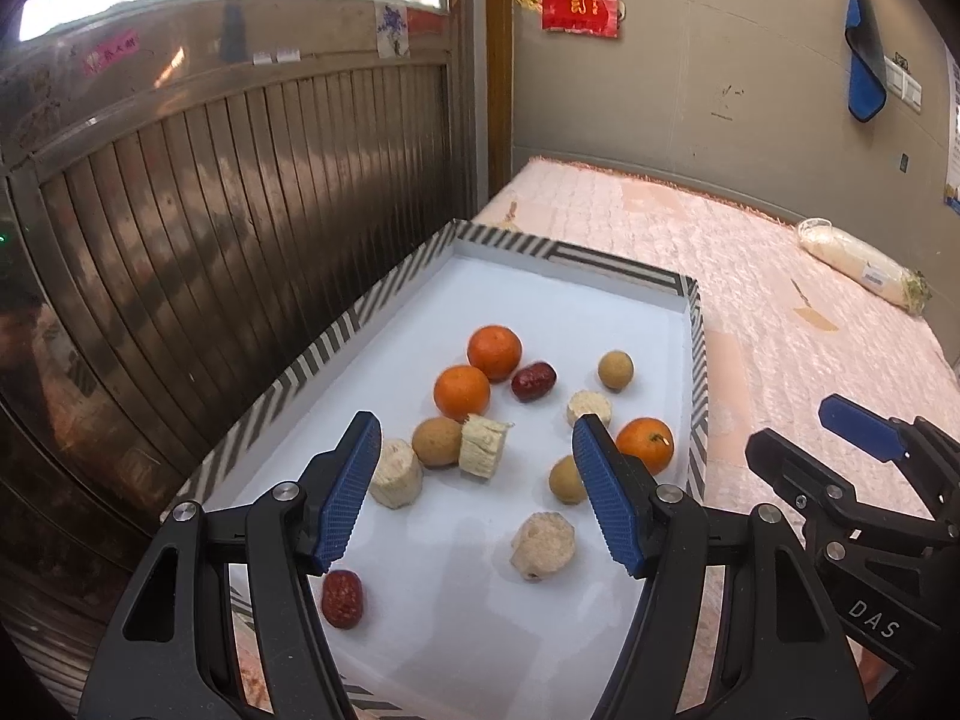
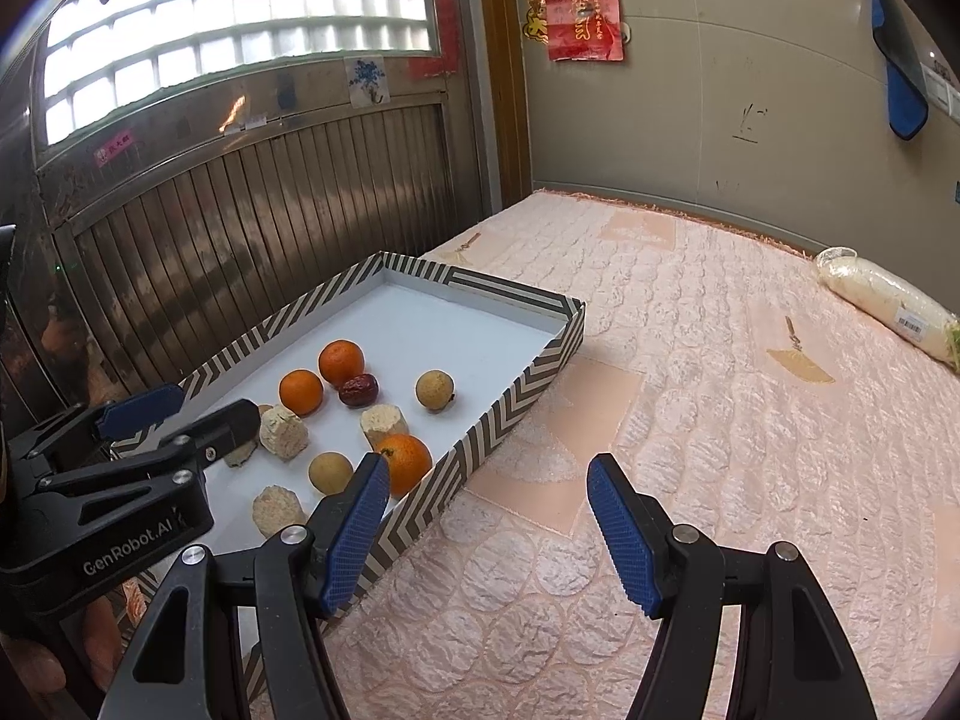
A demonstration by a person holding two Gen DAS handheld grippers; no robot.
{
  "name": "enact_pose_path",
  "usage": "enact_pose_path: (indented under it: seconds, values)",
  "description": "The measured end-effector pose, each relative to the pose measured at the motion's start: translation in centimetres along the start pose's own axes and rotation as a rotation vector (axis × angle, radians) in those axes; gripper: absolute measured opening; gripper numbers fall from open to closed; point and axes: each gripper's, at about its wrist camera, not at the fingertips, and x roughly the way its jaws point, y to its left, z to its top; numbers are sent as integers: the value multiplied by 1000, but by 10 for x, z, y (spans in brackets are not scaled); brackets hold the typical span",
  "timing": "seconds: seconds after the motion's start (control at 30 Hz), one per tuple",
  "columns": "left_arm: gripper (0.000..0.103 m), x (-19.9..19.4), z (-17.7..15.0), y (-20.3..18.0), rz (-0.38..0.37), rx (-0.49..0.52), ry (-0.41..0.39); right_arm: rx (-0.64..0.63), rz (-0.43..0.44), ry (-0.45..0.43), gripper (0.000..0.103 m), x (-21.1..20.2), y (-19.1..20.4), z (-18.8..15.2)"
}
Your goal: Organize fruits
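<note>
The shallow white cardboard tray with a black-and-white striped rim (image 1: 696, 360) lay at the left of the pink quilted bedspread (image 2: 690, 420). In it lay three round orange mandarins (image 1: 494, 353), brown longans (image 1: 615, 369), two dark red dates (image 1: 533, 381) and pale cut stalk chunks (image 1: 543, 545). The left gripper (image 1: 477, 492) hung over the tray's near end, tongs apart and empty. The right gripper (image 2: 489, 531) hung above the bedspread just right of the tray, tongs likewise apart, holding nothing. A plastic-wrapped white radish (image 2: 888, 303) lay far right.

Three oranges (image 1: 494, 352), brown longans (image 1: 615, 369), red dates (image 1: 533, 381) lie scattered in the striped-rimmed tray (image 1: 384, 294).
</note>
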Motion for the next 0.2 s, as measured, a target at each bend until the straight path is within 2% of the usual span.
enact_pose_path:
  seconds: [0.1, 0.2]
  values:
    - [67, -1, 1, -5, 8, 15, -8, 12, -2, 2, 66, 0, -4, -1]
    - [67, -2, 4, -15, -20, 26, 4, 20, -14, 1, 66, -4, -11, -2]
